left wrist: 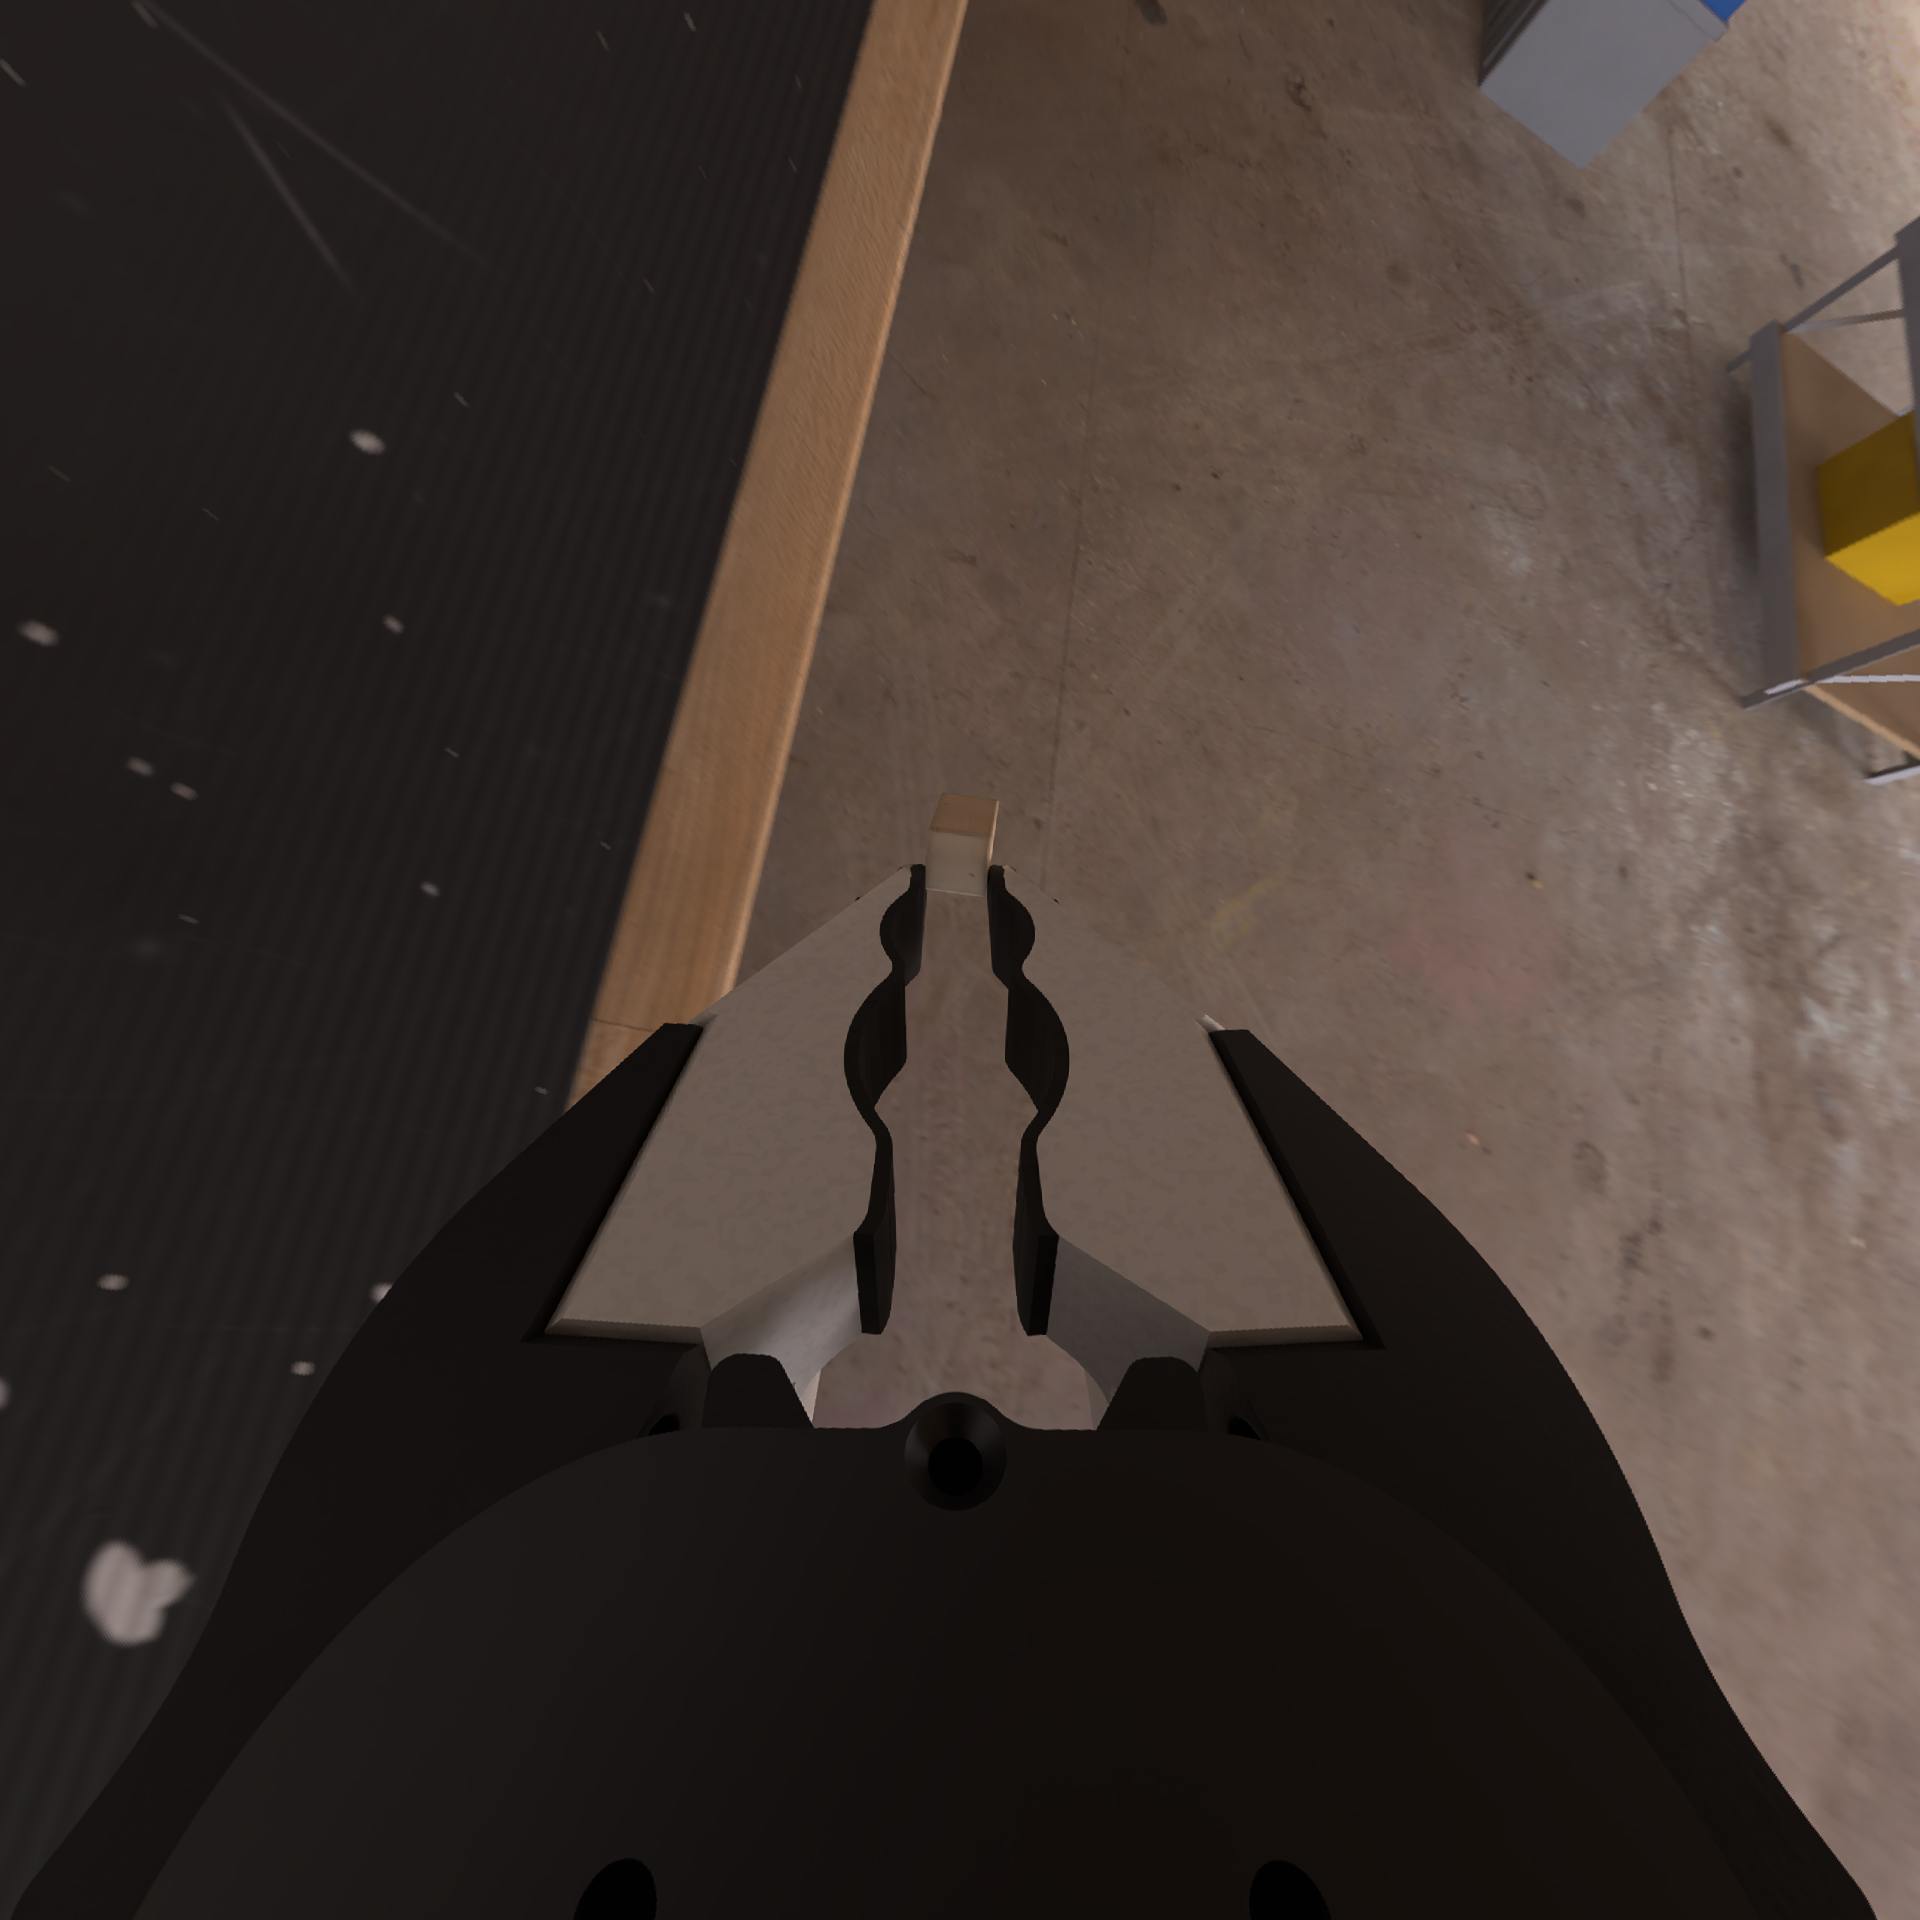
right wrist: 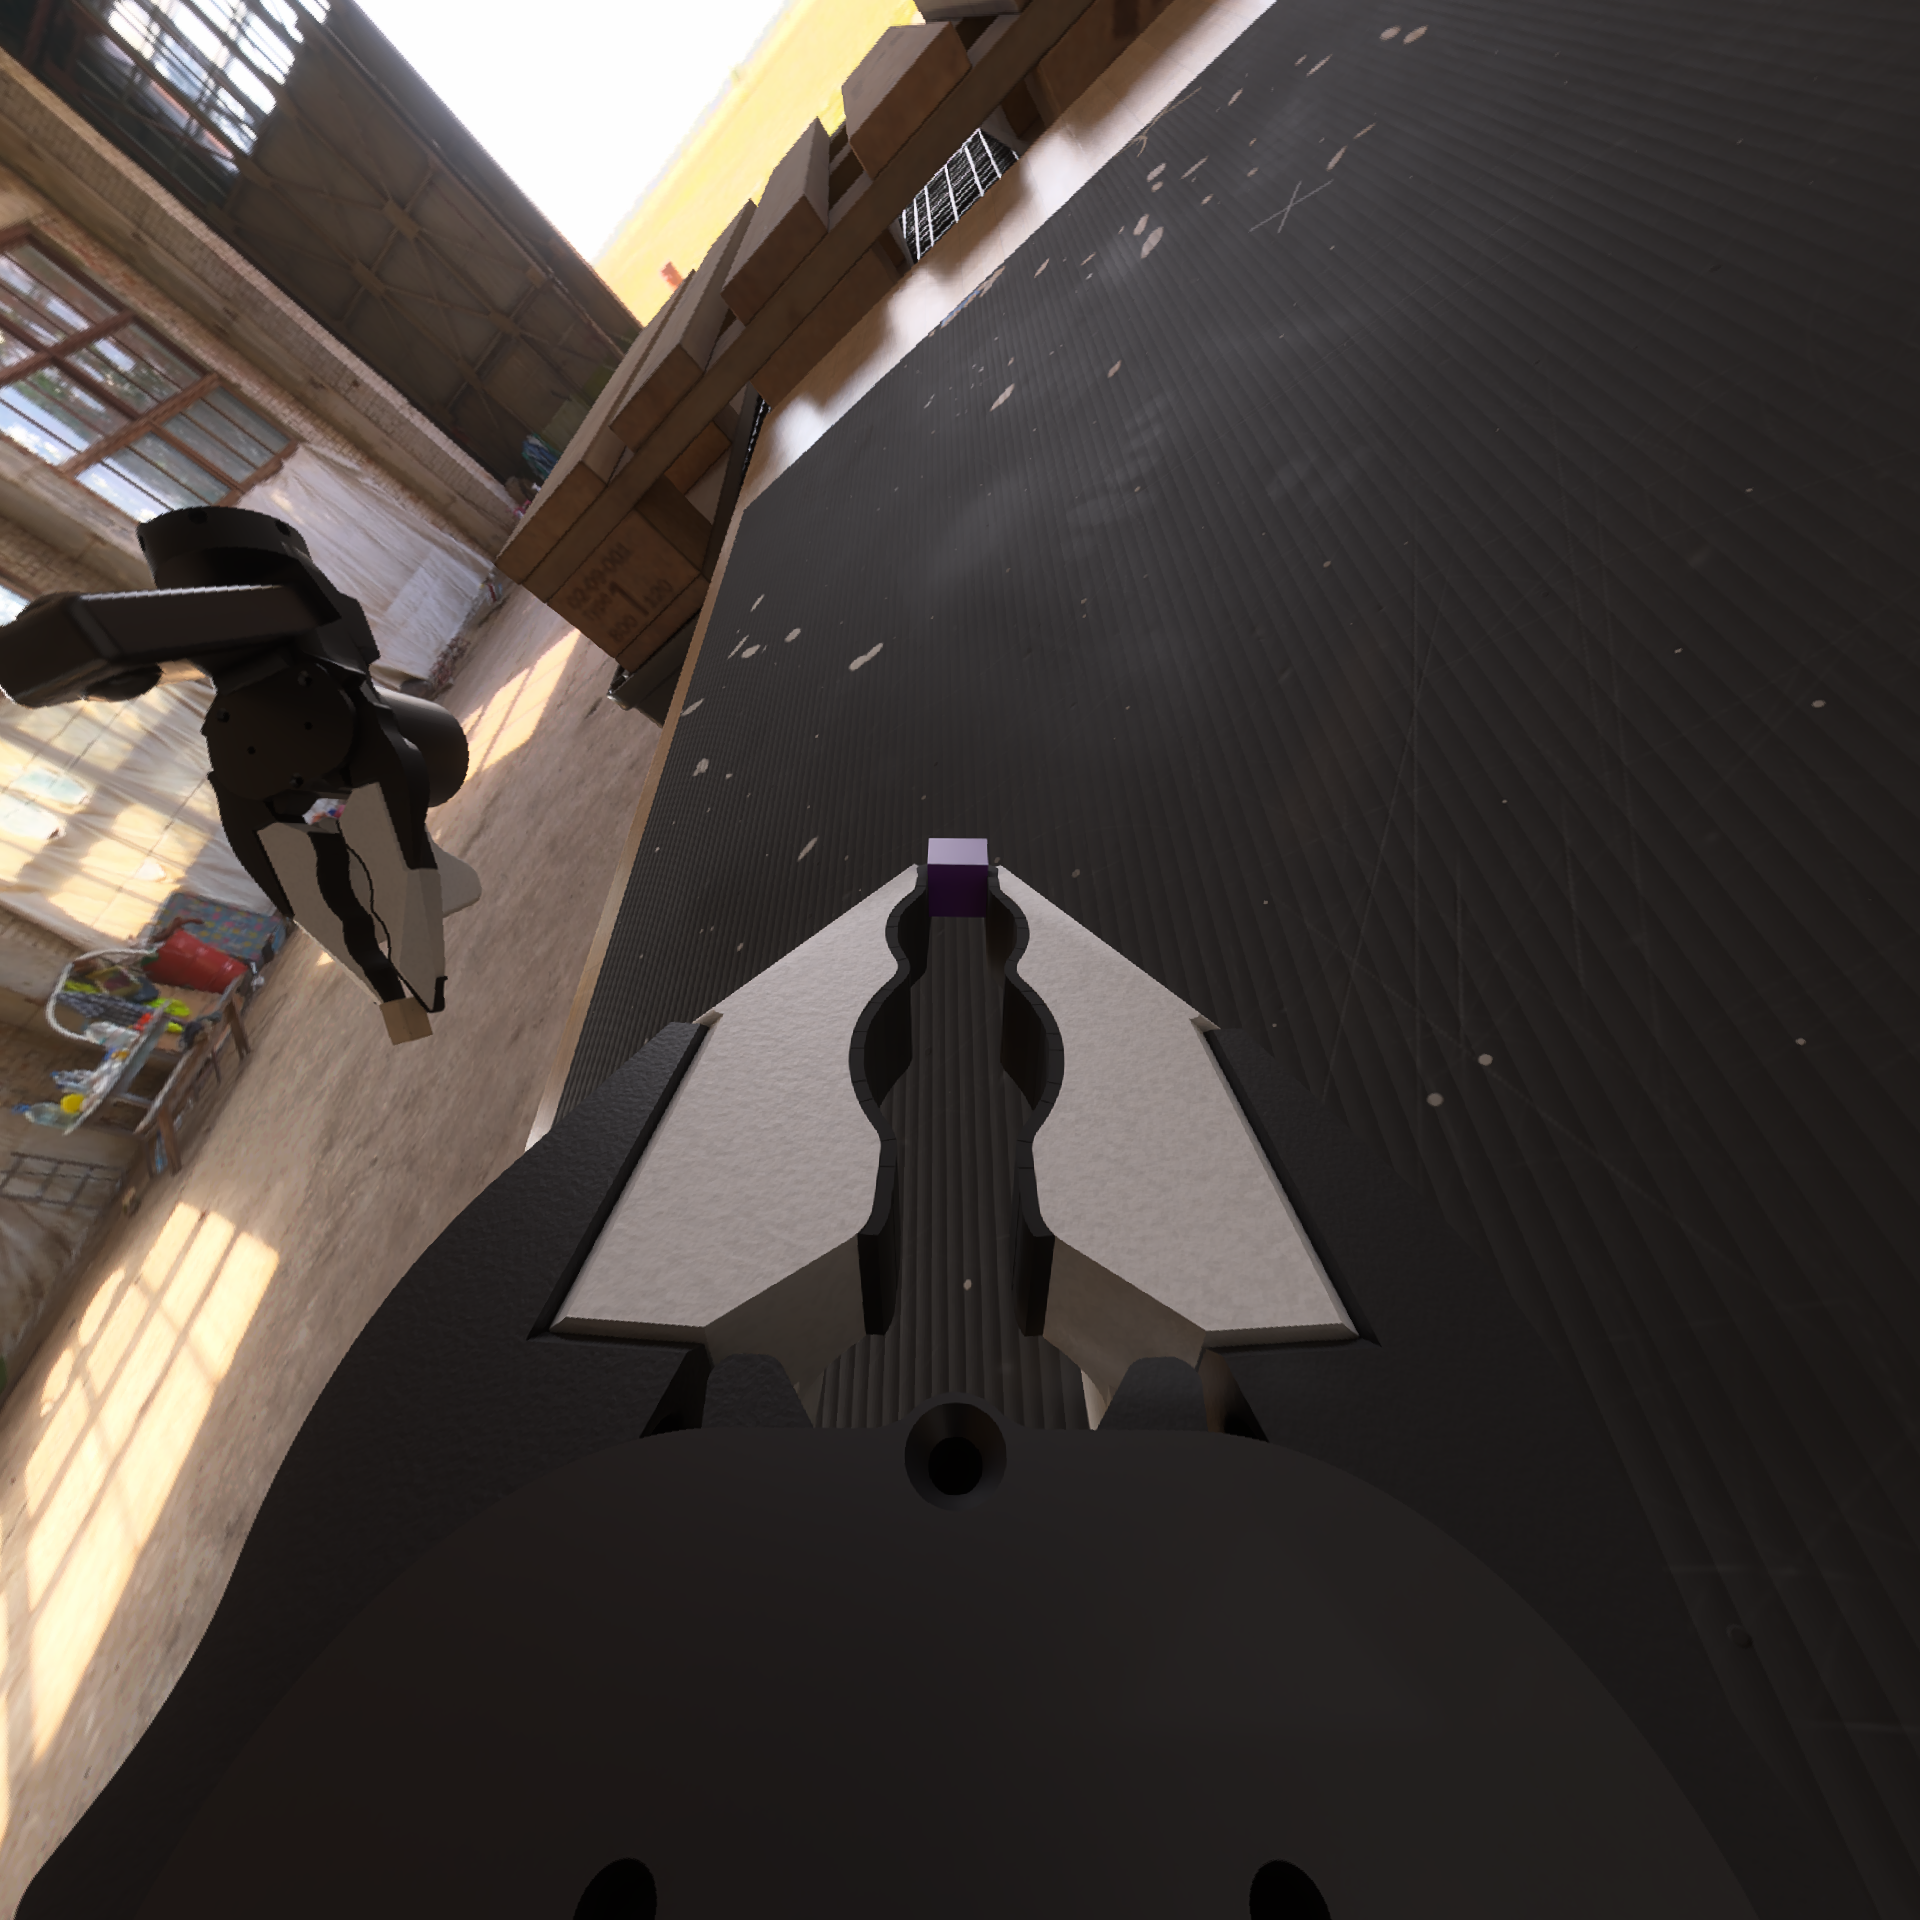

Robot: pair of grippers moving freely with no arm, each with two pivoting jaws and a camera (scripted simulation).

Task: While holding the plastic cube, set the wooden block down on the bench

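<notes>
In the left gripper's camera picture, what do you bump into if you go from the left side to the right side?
Black bench mat → wooden edge of the bench → wooden block pinched in the left gripper → bare concrete floor → metal rack → yellow box.

Stood on a worn concrete floor (left wrist: 1299, 623), brown and grey with stains. Had a brick wall (right wrist: 343, 343) with big windows (right wrist: 114, 384), and bright sun patches (right wrist: 135, 1382) on the ground. Held stacked wooden crates (right wrist: 675, 447), a metal shelf (left wrist: 1808, 540) with a yellow box (left wrist: 1875, 509), and a red bucket (right wrist: 197, 961) by a small bench (right wrist: 197, 1049)
</notes>
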